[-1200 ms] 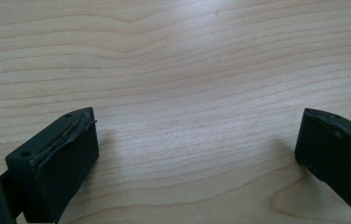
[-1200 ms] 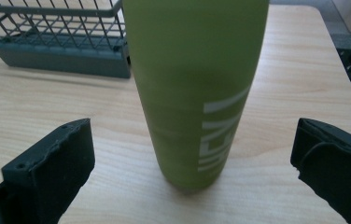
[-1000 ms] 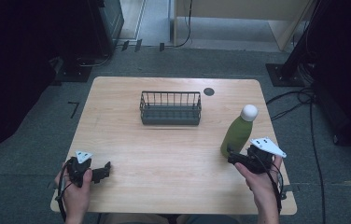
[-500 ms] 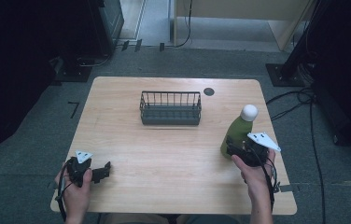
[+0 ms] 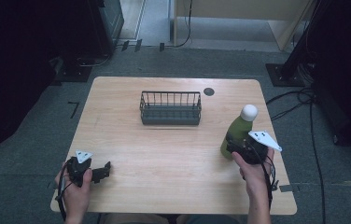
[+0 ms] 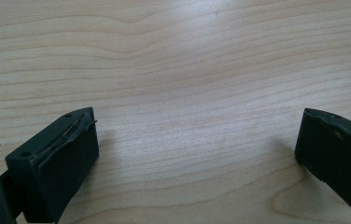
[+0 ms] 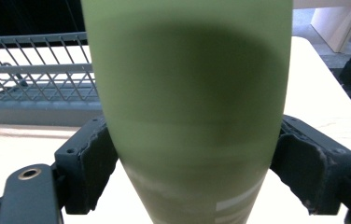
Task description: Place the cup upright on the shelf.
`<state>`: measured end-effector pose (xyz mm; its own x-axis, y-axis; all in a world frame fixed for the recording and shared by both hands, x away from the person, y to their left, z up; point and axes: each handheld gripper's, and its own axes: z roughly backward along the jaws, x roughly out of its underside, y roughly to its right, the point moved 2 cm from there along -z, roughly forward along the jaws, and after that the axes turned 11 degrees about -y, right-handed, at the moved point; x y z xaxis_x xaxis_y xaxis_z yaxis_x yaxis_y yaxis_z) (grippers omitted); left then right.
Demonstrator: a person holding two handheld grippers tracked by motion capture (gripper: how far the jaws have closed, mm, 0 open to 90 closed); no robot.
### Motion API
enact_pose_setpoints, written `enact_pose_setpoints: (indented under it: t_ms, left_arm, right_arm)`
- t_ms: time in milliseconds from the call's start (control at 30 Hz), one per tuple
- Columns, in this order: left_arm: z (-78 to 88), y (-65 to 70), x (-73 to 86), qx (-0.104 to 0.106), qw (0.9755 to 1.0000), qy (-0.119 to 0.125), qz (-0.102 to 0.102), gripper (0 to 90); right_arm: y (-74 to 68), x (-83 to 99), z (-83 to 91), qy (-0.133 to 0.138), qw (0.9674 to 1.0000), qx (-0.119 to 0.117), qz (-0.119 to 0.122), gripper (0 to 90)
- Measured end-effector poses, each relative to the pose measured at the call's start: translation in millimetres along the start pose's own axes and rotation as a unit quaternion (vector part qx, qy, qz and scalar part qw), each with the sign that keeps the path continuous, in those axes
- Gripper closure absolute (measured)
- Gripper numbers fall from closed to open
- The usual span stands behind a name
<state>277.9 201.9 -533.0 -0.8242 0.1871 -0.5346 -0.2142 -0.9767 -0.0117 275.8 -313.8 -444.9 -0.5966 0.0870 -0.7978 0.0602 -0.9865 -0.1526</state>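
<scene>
A green bottle (image 5: 237, 132) with a white round cap stands upright at the right side of the wooden table (image 5: 164, 154). My right gripper (image 5: 233, 145) is at its lower body. In the right gripper view the bottle (image 7: 187, 84) sits between both pads (image 7: 89, 163), which press on its sides; these jaws have just been closing on it. A hand holds my left gripper (image 5: 103, 170) near the table's front left. In the left gripper view its jaws (image 6: 197, 149) stand wide open over bare wood, with nothing between them.
A dark wire basket (image 5: 170, 112) stands at the middle back of the table, also at the left in the right gripper view (image 7: 33, 84). A small black disc (image 5: 208, 91) lies behind it. Cables and dark stands are on the floor at the right.
My right gripper has moved forward to the bottle and its jaws have closed around the bottle's lower body. The left gripper has stayed where it was.
</scene>
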Motion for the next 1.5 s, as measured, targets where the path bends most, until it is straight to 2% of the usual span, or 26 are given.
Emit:
enact_pose_setpoints:
  t_ms: [133, 367, 500, 600, 700, 1133, 1200, 1300, 1500]
  left_arm:
    - [0.0, 0.0, 0.0, 0.000, 1.0000, 0.000, 0.000, 0.1]
    - [0.0, 0.0, 0.0, 0.000, 1.0000, 0.000, 0.000, 0.0]
    - [0.0, 0.0, 0.0, 0.000, 1.0000, 0.000, 0.000, 0.1]
    - [0.0, 0.0, 0.0, 0.000, 1.0000, 0.000, 0.000, 0.0]
    - [0.0, 0.0, 0.0, 0.000, 1.0000, 0.000, 0.000, 0.1]
    - [0.0, 0.0, 0.0, 0.000, 1.0000, 0.000, 0.000, 0.0]
    - [0.0, 0.0, 0.0, 0.000, 1.0000, 0.000, 0.000, 0.1]
    - [0.0, 0.0, 0.0, 0.000, 1.0000, 0.000, 0.000, 0.1]
    - [0.0, 0.1, 0.0, 0.000, 1.0000, 0.000, 0.000, 0.0]
  right_arm:
    - [3.1, -1.0, -4.9, 0.008, 0.9997, -0.019, -0.013, 16.0]
    - [1.3, -4.5, -12.4, 0.014, 0.9996, -0.015, -0.018, 15.5]
    - [1.5, -5.9, -16.1, 0.013, 0.9996, -0.018, -0.018, 15.5]
    - [3.9, -7.7, -17.6, 0.010, 0.9992, -0.027, -0.029, 13.6]
    - [4.0, -8.1, -19.5, 0.008, 0.9991, -0.027, -0.031, 14.3]
    - [0.7, -6.6, -19.2, 0.017, 0.9997, -0.007, -0.014, 18.4]
    - [0.2, -7.5, -18.2, 0.013, 0.9998, -0.010, -0.010, 18.9]
    - [-2.2, -11.5, -13.3, 0.019, 0.9993, -0.025, -0.022, 19.8]
    - [-18.8, -25.5, -3.0, 0.024, 0.9992, -0.032, 0.004, 19.8]
